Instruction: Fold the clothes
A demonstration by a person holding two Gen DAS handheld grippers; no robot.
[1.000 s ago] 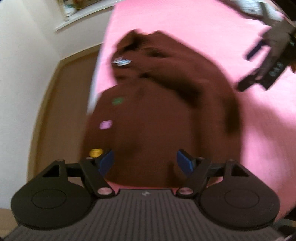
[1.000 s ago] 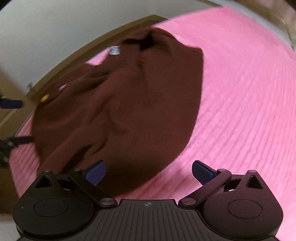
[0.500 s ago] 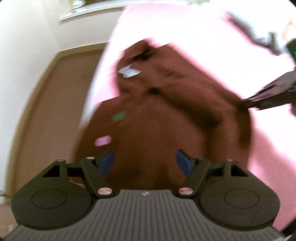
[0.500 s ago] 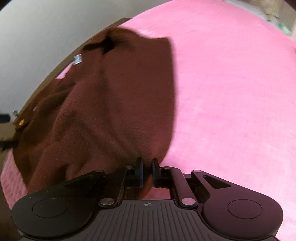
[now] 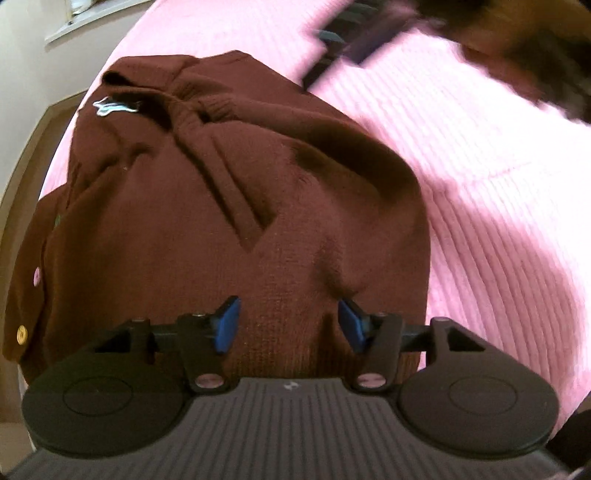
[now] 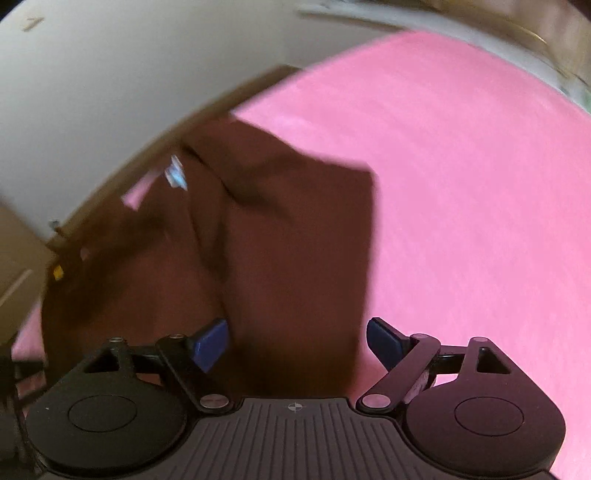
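Observation:
A dark brown knit cardigan (image 5: 221, 229) lies folded on the pink bedspread (image 5: 498, 184), its collar and blue label (image 5: 116, 106) at the far end and coloured buttons along its left edge. My left gripper (image 5: 288, 325) is open just above the cardigan's near hem, holding nothing. In the right wrist view the same cardigan (image 6: 288, 266) lies ahead, blurred. My right gripper (image 6: 299, 343) is open over its near right edge, empty. The right gripper's dark body shows blurred at the top right of the left wrist view (image 5: 354, 40).
The pink bedspread (image 6: 480, 184) stretches to the right of the cardigan. A white wall (image 6: 110, 74) and a brown wooden floor strip (image 5: 26, 155) border the bed's left side. A window sill (image 5: 92, 18) sits at the far left.
My right gripper, shut on the cardigan's edge half a second ago, has opened and let go. A side of the cardigan now lies folded over. The left gripper came closer to the hem, still open.

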